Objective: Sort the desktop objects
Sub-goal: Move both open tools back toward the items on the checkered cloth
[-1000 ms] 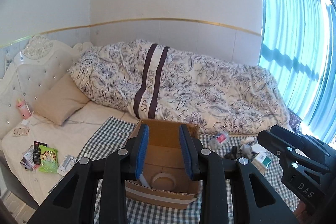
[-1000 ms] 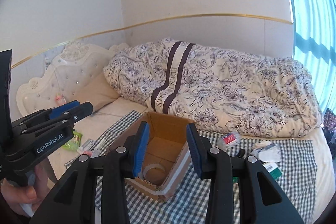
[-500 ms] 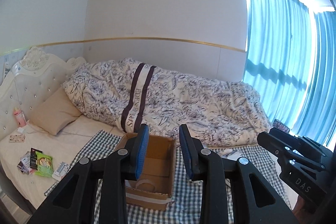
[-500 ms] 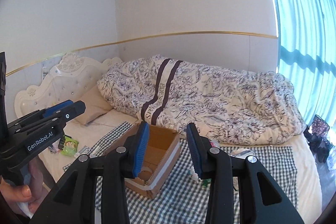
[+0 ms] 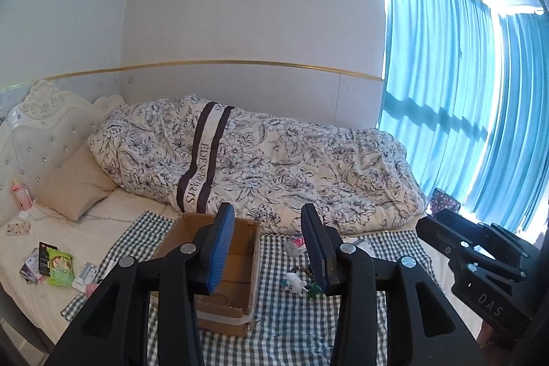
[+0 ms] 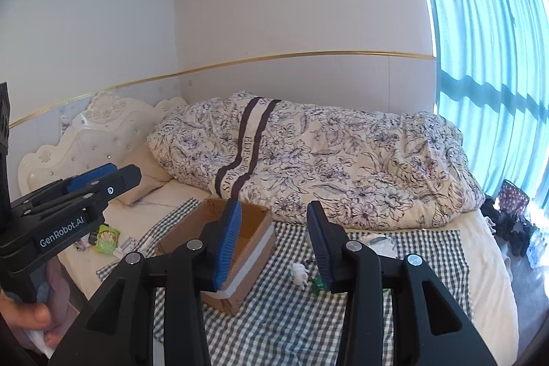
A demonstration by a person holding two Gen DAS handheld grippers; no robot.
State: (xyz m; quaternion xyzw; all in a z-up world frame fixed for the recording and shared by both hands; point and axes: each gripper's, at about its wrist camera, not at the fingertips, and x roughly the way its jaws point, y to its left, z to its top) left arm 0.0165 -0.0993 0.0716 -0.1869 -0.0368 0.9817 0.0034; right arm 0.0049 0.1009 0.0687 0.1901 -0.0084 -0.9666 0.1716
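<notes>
An open cardboard box (image 5: pixel 233 266) (image 6: pixel 247 242) stands on a checked cloth (image 5: pixel 295 321) (image 6: pixel 291 314) on the bed. To the right of the box lie a small white figure (image 5: pixel 294 283) (image 6: pixel 298 273), a green item (image 5: pixel 314 290) (image 6: pixel 318 286) and a clear packet with red (image 5: pixel 295 244). My left gripper (image 5: pixel 267 249) is open and empty, held well back above the box. Equally far back, my right gripper (image 6: pixel 272 246) is open with nothing between its fingers. Each gripper shows at the edge of the other's view.
A flowered duvet (image 5: pixel 274 167) is piled along the wall behind the cloth. A pillow (image 5: pixel 73 191), a green snack bag (image 5: pixel 60 264) and small packets lie at the left of the mattress by the headboard (image 5: pixel 37 132). Blue curtains (image 5: pixel 463 108) hang at the right.
Both grippers have pulled back and risen from the box, which now looks smaller and lower. More of the room and the small items right of the box have come into view.
</notes>
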